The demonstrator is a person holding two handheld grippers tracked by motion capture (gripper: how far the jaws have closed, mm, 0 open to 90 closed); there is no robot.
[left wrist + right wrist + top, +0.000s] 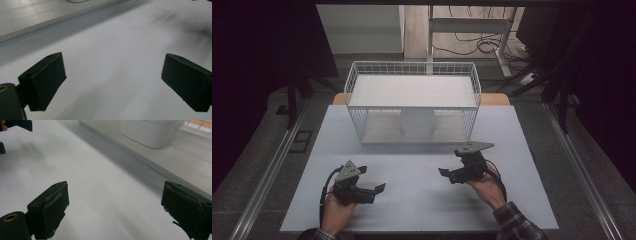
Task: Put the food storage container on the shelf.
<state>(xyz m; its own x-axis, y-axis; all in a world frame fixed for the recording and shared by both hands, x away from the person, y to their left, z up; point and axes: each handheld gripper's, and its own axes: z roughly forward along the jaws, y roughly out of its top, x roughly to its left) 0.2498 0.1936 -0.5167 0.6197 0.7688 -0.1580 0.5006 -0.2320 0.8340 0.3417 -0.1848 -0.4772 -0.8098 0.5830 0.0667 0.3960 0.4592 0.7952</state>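
**Both claws empty, white pot waits inside the wire basket**

You hold the left claw (379,188) low over the near left of the table (422,200), its jaws spread wide apart with nothing between them; the left gripper view shows bare white tabletop in the gap. Your right claw (443,173) sits at the near right, pointing left toward the middle, jaws likewise wide apart and empty. No earlier picture bears on it, so judge only the stance: both read as free, in a resting or ready posture, well clear of the work.

The white pot (417,124) stands on the floor of the white wire basket (412,67), at its near middle, under a pale sheet that lies across the basket's top. The basket sits at the far centre of the table, well apart from both claws. In the right gripper view the pot (150,132) looms at the far right behind the basket's low front edge, which suggests your right claw is the one better lined up with it.

Much stays uncertain. The pot's top is cut off by the frame in that view and veiled by mesh and the sheet from above, so you cannot tell whether it carries a lid or is open. Whether the sheet is a board or a lid is hard to make out. The room's sides are lost in darkness.
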